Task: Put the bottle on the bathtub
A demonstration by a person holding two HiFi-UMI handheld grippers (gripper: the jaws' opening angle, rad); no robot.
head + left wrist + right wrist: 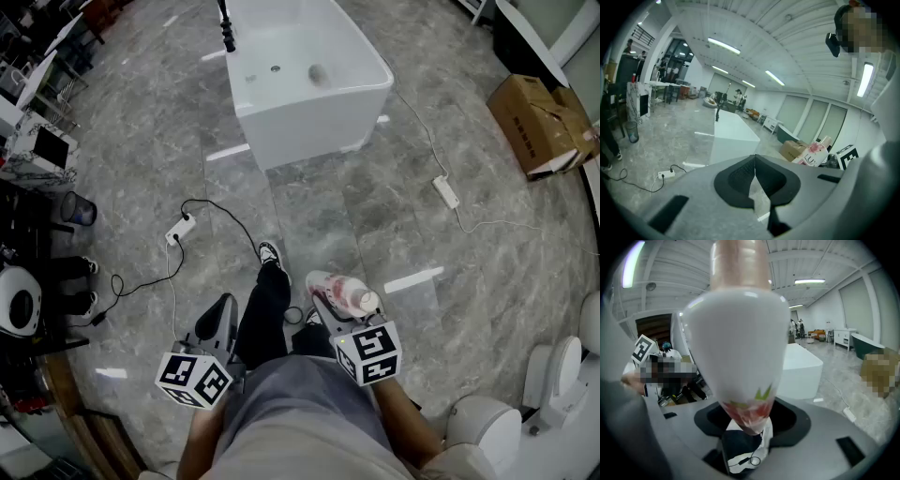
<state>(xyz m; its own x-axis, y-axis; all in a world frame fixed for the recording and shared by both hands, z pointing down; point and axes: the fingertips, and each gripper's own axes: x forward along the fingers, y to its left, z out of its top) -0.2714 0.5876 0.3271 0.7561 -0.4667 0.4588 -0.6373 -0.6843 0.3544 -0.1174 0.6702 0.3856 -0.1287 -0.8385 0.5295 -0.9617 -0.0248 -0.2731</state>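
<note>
The white freestanding bathtub (319,127) stands ahead on the grey marble floor, well beyond both grippers. It also shows as a white block in the left gripper view (731,136) and the right gripper view (801,369). My right gripper (330,306) is shut on a white bottle (345,292) with a pink floral print and a pinkish cap. The bottle (740,348) fills the right gripper view, its lower end between the jaws of that gripper (747,427). My left gripper (217,321) is beside my left leg, its pads meeting with nothing between them (754,176). The bottle (813,153) appears to its right.
A power strip (180,228) with a black cable lies on the floor left of my path. A second strip (444,191) with a white cord lies to the right. A cardboard box (539,122) sits far right, white fixtures (553,384) near right, desks (37,141) far left.
</note>
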